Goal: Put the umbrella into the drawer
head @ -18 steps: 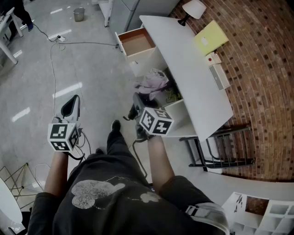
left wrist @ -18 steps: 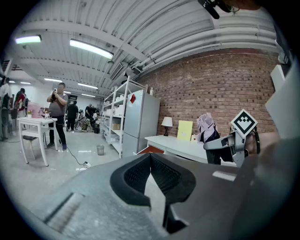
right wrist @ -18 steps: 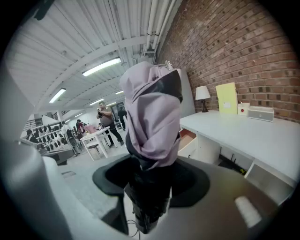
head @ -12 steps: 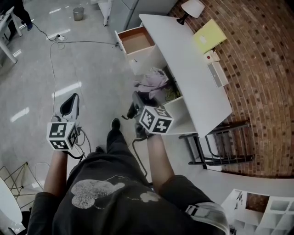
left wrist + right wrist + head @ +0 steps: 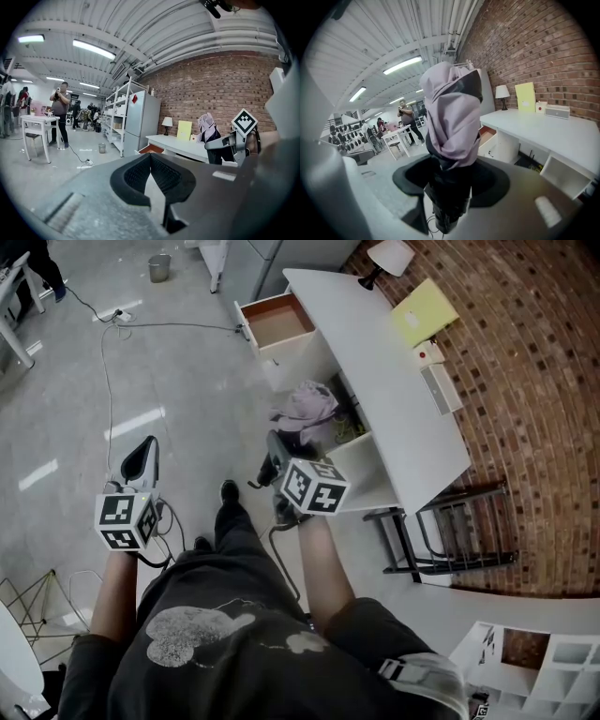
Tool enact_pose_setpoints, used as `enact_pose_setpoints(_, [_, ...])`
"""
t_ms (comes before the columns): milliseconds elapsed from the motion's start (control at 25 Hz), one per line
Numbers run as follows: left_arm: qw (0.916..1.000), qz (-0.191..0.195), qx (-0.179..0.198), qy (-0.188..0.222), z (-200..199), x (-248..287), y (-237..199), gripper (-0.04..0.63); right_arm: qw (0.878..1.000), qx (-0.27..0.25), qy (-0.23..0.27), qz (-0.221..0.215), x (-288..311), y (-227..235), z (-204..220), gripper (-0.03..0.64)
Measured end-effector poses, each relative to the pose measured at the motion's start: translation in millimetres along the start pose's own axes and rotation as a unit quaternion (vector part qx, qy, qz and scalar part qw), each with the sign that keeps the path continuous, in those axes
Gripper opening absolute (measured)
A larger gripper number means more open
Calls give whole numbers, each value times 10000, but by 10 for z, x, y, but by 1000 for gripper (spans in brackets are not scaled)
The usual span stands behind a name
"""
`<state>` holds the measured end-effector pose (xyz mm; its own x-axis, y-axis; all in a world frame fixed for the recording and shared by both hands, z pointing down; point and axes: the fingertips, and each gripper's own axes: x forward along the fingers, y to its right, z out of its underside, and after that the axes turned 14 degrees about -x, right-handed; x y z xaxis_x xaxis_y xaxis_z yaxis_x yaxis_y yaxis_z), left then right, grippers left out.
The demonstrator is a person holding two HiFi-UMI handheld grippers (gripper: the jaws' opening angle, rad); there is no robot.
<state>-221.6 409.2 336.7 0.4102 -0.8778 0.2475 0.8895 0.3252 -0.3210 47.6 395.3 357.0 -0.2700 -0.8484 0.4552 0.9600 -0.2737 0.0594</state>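
Note:
A folded umbrella (image 5: 303, 411) with lilac fabric and a black handle stands up out of my right gripper (image 5: 276, 452), which is shut on its handle. In the right gripper view the umbrella (image 5: 452, 117) fills the middle, and the black pads of the right gripper (image 5: 447, 190) press on its dark stem. The open drawer (image 5: 278, 322), wood-brown inside, juts from the far end of the white desk (image 5: 394, 399), well ahead of the umbrella. My left gripper (image 5: 141, 458) hangs over the floor to the left, shut with nothing in it; its pads (image 5: 136, 176) meet at the tips.
On the desk are a lamp (image 5: 392, 257), a yellow folder (image 5: 427, 315) and a white box (image 5: 441, 390). A cable (image 5: 106, 362) runs across the grey floor, with a bucket (image 5: 161, 268) beyond it. A black metal frame (image 5: 450, 545) stands near the desk. A person (image 5: 60, 112) stands far off.
Almost nothing: the right gripper with the umbrella has edged slightly left and up in the head view. Both grips are unchanged.

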Motion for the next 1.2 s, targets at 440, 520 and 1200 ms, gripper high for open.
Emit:
enact_pose_setpoints(440, [10000, -51, 13, 76, -162, 63, -144, 11, 10000, 7, -72, 33, 102, 62, -101, 233])
enact_pose_setpoints(520, [9999, -40, 58, 103, -205, 130, -181, 11, 10000, -30, -65, 35, 164, 81, -136, 233])
enact_pose_setpoints(1200, [9995, -271, 182, 20, -532, 1420, -388, 11, 9994, 177, -288, -109, 1383, 837, -447, 233])
